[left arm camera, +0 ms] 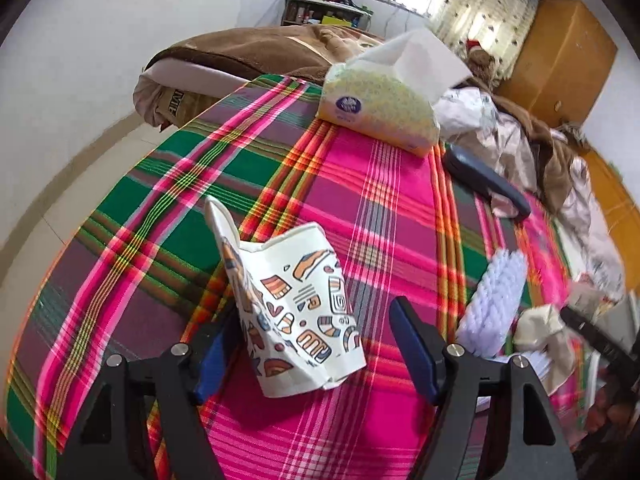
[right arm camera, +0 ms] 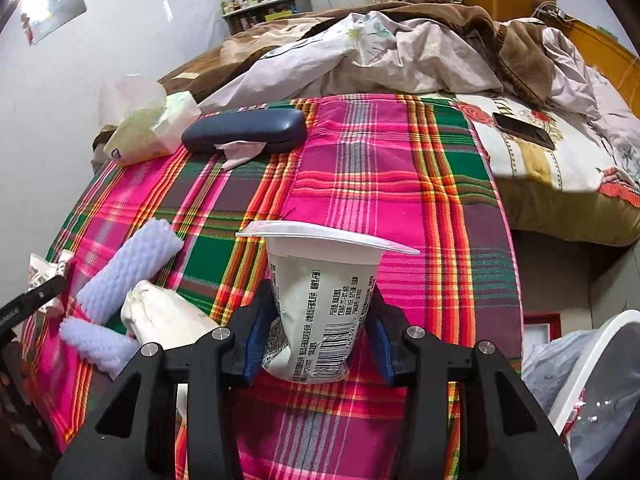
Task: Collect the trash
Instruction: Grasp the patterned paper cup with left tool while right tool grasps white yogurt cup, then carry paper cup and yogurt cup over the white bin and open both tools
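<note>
Right gripper [right arm camera: 318, 332] pinches smooth yogurt cup [right arm camera: 320, 300]; left gripper [left arm camera: 316, 344] open w/ crumpled paper cup [left arm camera: 296, 312] between.

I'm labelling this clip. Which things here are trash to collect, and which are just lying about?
Trash: crushed paper cup, yogurt cup, foam sleeves, crumpled wrapper.
Lying about: tissue pack, glasses case, phone, bedding.

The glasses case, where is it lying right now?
In the right wrist view, the glasses case lies at the far left of the plaid cloth, right beside the tissue pack, with a scrap of paper against its near edge.
</note>
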Action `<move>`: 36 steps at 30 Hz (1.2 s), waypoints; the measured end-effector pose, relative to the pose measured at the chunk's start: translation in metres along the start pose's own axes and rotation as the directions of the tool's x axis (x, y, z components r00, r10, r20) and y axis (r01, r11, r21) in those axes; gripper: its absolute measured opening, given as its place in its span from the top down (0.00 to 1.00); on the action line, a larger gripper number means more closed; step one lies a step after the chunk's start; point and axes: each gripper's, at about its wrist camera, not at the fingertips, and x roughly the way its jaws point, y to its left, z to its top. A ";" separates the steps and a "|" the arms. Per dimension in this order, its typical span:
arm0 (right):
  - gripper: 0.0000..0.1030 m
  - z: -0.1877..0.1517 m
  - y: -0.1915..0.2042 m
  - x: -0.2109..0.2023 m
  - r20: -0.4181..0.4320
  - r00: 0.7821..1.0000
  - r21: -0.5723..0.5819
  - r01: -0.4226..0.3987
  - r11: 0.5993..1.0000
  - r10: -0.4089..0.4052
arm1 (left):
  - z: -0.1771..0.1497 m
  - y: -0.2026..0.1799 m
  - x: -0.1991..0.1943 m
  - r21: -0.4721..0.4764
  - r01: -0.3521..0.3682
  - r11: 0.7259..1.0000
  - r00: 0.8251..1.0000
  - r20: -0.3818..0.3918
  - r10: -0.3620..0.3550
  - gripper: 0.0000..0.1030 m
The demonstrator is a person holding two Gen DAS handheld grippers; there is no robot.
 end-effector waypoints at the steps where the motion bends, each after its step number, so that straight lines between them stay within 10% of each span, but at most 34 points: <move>1: 0.56 0.000 0.000 0.000 0.002 1.000 0.003 0.000 1.000 0.000 | 0.000 -0.002 0.001 0.015 -0.014 1.000 1.000 0.000 0.014 0.31; 5: 0.56 -0.001 -0.001 -0.001 0.013 1.000 0.004 0.006 1.000 -0.006 | 0.000 -0.006 0.000 0.042 -0.035 0.998 0.999 0.006 0.035 0.48; 36: 0.57 -0.027 -0.021 -0.078 0.163 0.986 0.039 -0.028 0.999 0.021 | -0.039 -0.101 -0.087 0.235 0.121 0.964 0.979 0.131 -0.155 0.49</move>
